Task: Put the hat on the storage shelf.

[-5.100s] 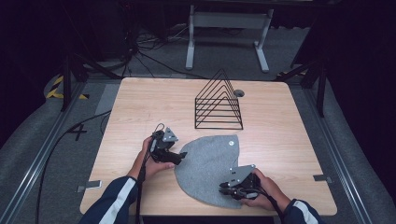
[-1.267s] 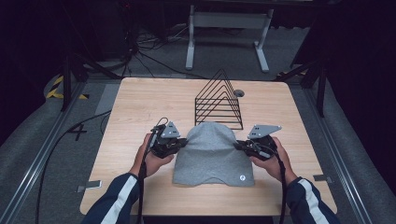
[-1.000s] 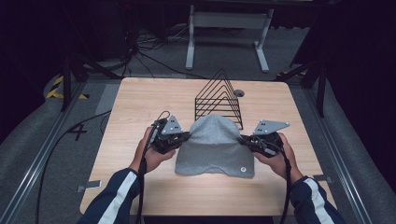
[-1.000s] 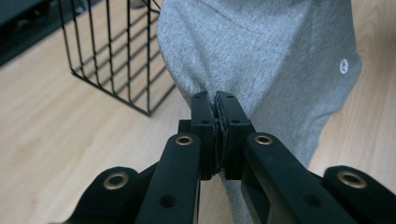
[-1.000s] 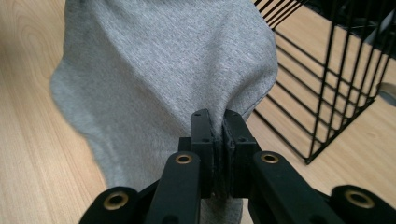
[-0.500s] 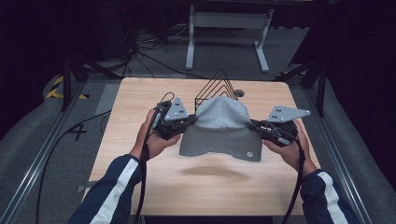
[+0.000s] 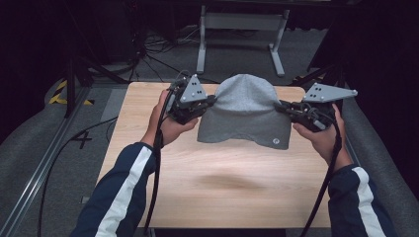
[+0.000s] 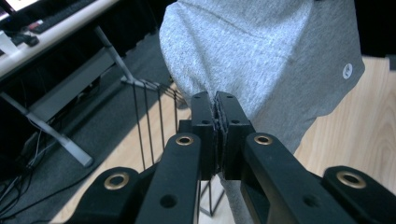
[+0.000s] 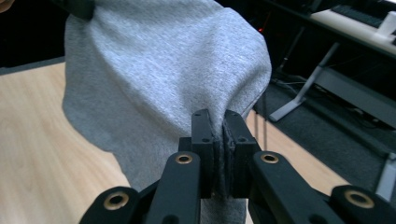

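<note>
Grey hat held up between both tools

Grey knit hat (image 7: 244, 112) hangs in the air above the wooden worktop (image 7: 227, 187), stretched between two tools w/ its rounded crown up and its lower edge drooping. Small round white badge (image 7: 275, 142) sits near the hem on the right side; also seen from the left tool's camera (image 8: 347, 71).

Left tool (image 7: 210, 101): jaws pressed together on a pinch of the hat's left edge, fabric squeezed thin between the pads (image 8: 215, 122). Right tool (image 7: 282, 107): same thing, jaws clamped on the hat's right edge, cloth bunched between them (image 9: 220, 130). Both hands grip the tool bodies from below; navy sleeves w/ white stripes come in from the bottom of the high view. Grey three-cornered plates sit on top of each tool.

Soft shadow (image 7: 225, 181) lies on the worktop under the hat, so hat is clear of the surface. Black wire rack (image 8: 154, 116) stands behind the hat at the far side of the worktop, partly hidden. Metal frame stand (image 7: 239, 29) on the dark carpet beyond.
</note>
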Demonstrator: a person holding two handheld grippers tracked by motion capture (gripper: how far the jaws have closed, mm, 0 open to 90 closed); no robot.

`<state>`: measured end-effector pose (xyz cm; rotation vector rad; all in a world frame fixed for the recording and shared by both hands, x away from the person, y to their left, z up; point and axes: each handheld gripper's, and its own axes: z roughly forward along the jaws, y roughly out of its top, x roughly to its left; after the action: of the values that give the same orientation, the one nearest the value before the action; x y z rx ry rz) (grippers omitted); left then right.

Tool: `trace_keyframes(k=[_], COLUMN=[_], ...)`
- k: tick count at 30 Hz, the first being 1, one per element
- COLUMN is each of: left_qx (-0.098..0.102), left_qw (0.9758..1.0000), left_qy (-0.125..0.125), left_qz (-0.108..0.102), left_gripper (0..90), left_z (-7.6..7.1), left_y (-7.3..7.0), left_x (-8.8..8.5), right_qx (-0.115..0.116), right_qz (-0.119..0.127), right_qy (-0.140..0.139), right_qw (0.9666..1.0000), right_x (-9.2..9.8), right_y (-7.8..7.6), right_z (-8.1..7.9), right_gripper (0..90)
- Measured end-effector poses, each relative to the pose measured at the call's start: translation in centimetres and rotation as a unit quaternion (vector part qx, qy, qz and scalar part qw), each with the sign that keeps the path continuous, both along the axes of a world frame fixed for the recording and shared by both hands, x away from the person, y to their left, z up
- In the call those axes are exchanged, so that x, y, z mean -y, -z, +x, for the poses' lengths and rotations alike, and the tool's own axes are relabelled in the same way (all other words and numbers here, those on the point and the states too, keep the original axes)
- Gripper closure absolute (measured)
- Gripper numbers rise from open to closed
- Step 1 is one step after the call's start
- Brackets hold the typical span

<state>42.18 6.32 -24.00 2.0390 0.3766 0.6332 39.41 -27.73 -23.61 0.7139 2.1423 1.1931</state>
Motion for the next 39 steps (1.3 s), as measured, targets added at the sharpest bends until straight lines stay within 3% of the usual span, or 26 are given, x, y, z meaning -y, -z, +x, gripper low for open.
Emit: trace_keyframes(k=[8, 16, 24, 28, 39], left_qx=[0.014, 0.019, 0.018, 0.012, -0.008], left_qw=[0.9998, 0.9992, 0.9983, 0.9979, 0.9974], left_qy=[-0.009, -0.027, -0.047, -0.056, -0.068], left_qz=[-0.007, -0.023, -0.028, -0.031, -0.021], left_gripper=[87.2, 87.2, 87.3, 87.3, 87.3], left_z=[1.8, 3.9, 5.6, 6.7, 9.5], left_y=[-3.1, -5.3, -6.2, -6.3, -4.6], left_x=[0.6, 0.7, 0.6, 0.4, 0.9], right_qx=[0.012, 0.025, 0.038, 0.036, 0.007], right_qz=[0.006, 0.006, 0.007, 0.006, 0.003], right_qy=[0.017, 0.033, 0.046, 0.051, 0.057], right_qw=[0.9998, 0.9991, 0.9982, 0.998, 0.9984], right_x=[0.2, -0.1, -0.9, -1.4, -2.4], right_y=[-3.3, -5.4, -7.1, -7.2, -5.0], right_z=[1.7, 3.5, 5.7, 6.8, 10.4], right_gripper=[85.0, 85.0, 85.1, 85.1, 85.1])
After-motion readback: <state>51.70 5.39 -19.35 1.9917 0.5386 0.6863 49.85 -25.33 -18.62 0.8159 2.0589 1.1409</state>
